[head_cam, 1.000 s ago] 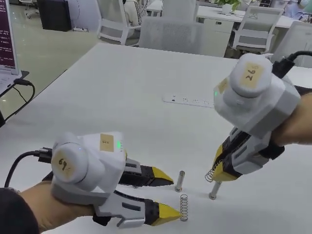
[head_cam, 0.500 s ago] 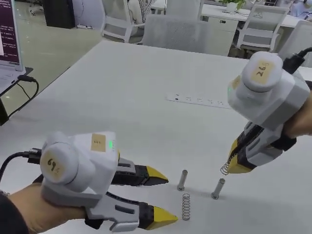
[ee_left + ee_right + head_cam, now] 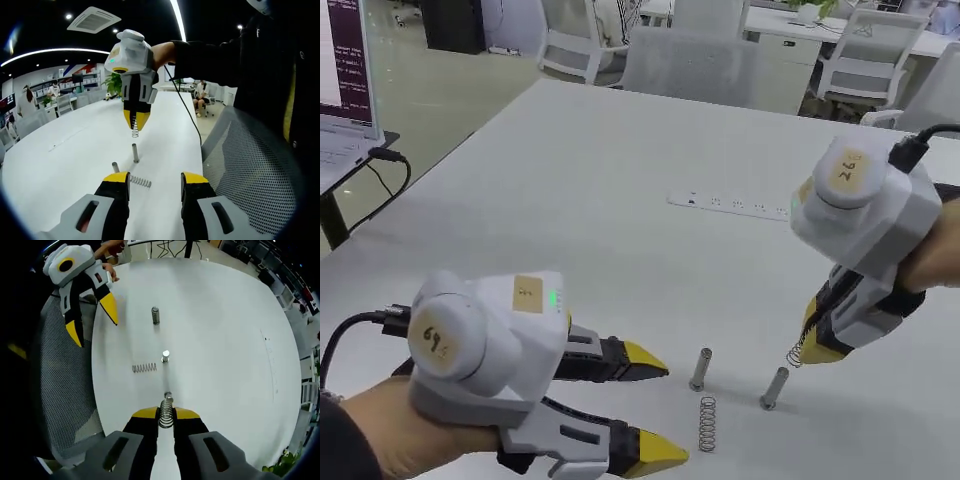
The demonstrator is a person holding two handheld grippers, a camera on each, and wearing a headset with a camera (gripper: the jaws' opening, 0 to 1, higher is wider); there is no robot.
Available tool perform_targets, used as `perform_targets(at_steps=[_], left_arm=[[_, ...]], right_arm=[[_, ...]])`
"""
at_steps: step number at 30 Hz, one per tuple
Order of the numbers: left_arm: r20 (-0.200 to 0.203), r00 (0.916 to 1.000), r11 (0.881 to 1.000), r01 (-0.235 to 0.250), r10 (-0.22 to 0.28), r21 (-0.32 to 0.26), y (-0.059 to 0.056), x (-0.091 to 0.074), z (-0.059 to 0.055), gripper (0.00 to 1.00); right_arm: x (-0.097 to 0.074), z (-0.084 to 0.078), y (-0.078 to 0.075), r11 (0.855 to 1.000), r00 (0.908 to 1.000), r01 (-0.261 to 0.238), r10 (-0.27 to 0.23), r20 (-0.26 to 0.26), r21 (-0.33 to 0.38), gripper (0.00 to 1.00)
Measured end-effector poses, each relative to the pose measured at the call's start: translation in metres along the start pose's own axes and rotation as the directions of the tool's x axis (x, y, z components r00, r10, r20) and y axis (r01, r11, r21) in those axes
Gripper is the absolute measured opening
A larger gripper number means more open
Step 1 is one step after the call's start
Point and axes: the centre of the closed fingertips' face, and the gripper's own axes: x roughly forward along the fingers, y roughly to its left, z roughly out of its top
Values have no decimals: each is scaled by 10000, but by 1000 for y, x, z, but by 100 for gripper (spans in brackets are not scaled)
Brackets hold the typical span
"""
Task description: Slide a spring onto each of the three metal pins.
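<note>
Change: my right gripper (image 3: 817, 352) has come up off the short metal pin on the right (image 3: 774, 388). A second ago its yellow tips sat low over that pin's top; now they hang above it and a touch to the right.
Meaning: that pin is bare, so I judge the spring never seated and I'm back to lining up.
Right claw: clamped on the small steel coil spring (image 3: 797, 351), which dangles below the tips. In the right gripper view its free end sits almost over the pin's top.
Left claw: the left gripper (image 3: 660, 412) hovers near left with its jaws spread wide and nothing between them, much where it was.
Other pins: the middle metal pin (image 3: 701, 369) is bare and stands just left of the right one. The third metal pin (image 3: 155, 315), over by the left gripper's tips in the right gripper view, already wears its spring.
Score: one of three done, by my count.
Spare: the loose steel coil spring (image 3: 707, 423) lies flat on the white table (image 3: 600, 180), just on the near side of the middle pin.
Around: a white power strip (image 3: 730, 207) lies far across the table, an open laptop (image 3: 340, 60) sits far left, and a grey mesh chair (image 3: 250, 165) is beside me.
In the way: nothing lies between spring and pin. I judge the risk is the spring's hanging end swaying off the pin top, or my left tips nudging the spare spring.
</note>
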Motion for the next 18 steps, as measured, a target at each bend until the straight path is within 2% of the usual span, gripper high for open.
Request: perform_targets(at_steps=[13,18], left_arm=[[37,10000,10000,-31,31,-82,1,0,-1,36],[30,10000,9999,-80,80,-100,2,0,-2,37]], right_arm=[[15,-2,-11,9999,9993,-105,104,-355,-14,8],[17,-3,-10,9999,9989,-167,166,-428,-11,8]])
